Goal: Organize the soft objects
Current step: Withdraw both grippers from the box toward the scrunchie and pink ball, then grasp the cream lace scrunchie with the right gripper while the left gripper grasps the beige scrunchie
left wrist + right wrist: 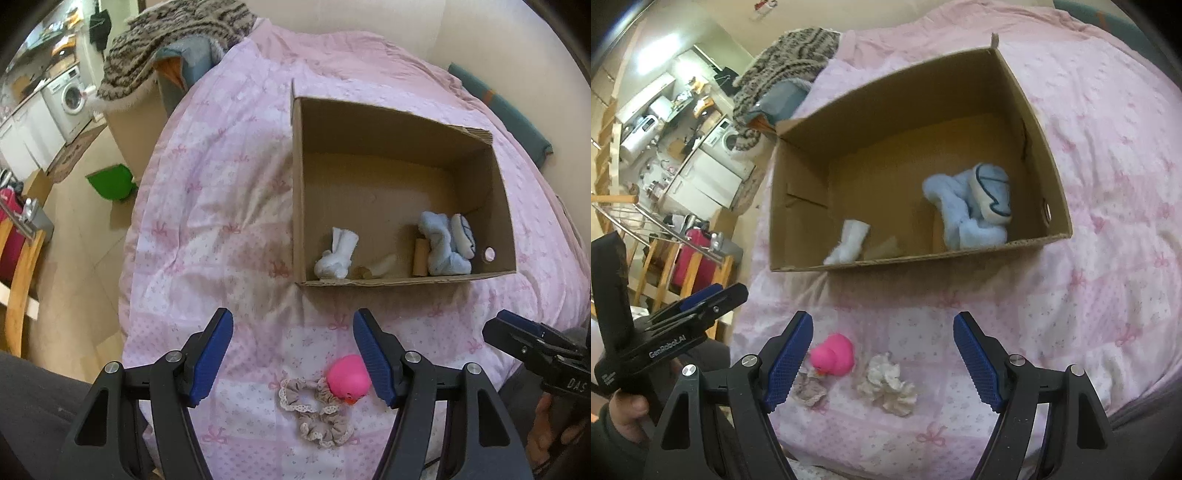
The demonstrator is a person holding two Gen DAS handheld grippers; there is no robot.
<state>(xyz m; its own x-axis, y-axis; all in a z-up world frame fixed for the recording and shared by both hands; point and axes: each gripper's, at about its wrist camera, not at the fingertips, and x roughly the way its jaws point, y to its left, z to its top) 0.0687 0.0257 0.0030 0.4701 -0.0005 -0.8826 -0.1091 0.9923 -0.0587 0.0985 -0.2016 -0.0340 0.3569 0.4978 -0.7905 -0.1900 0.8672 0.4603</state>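
Both my grippers hang spread and empty over the bed. Next: left gripper pinches the pink duck at 5 o'clock, then carries it to the box at 12

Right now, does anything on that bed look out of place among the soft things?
Yes: a pink rubber duck lies tipped against the beige scrunchie on the bedspread, looking odd among fabric items. Cardboard tubes also sit in the box with the socks.
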